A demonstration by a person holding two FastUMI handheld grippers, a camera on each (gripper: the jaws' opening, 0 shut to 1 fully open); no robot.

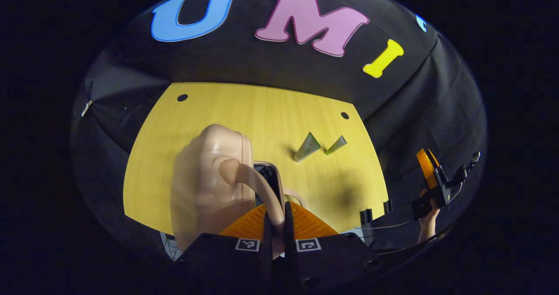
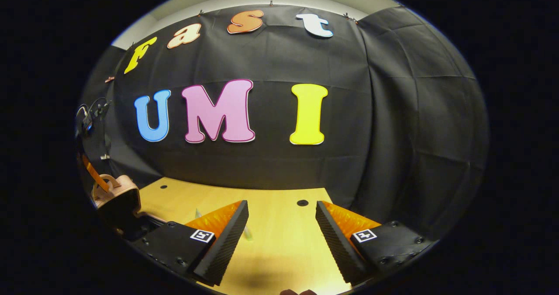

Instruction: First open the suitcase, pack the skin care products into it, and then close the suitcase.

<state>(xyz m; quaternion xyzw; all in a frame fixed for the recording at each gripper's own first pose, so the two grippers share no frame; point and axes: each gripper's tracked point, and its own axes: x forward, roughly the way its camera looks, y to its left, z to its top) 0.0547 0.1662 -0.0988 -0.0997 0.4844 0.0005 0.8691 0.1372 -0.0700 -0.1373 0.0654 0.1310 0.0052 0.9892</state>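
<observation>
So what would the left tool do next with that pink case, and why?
Probably keep swinging the lid back until it stays open. The left tool is shut on the handle of the suitcase, whose lid is raised with a dark gap showing inside. Two tubes lie on the table, unpacked, and the right tool hangs open, holding nothing.

Glossy plastic suitcase [image 1: 209, 177], smooth wood-grain table [image 1: 262, 116]

dim booth | overhead light | soft shadows on table [image 1: 262, 111] | fisheye-warped edges
</observation>
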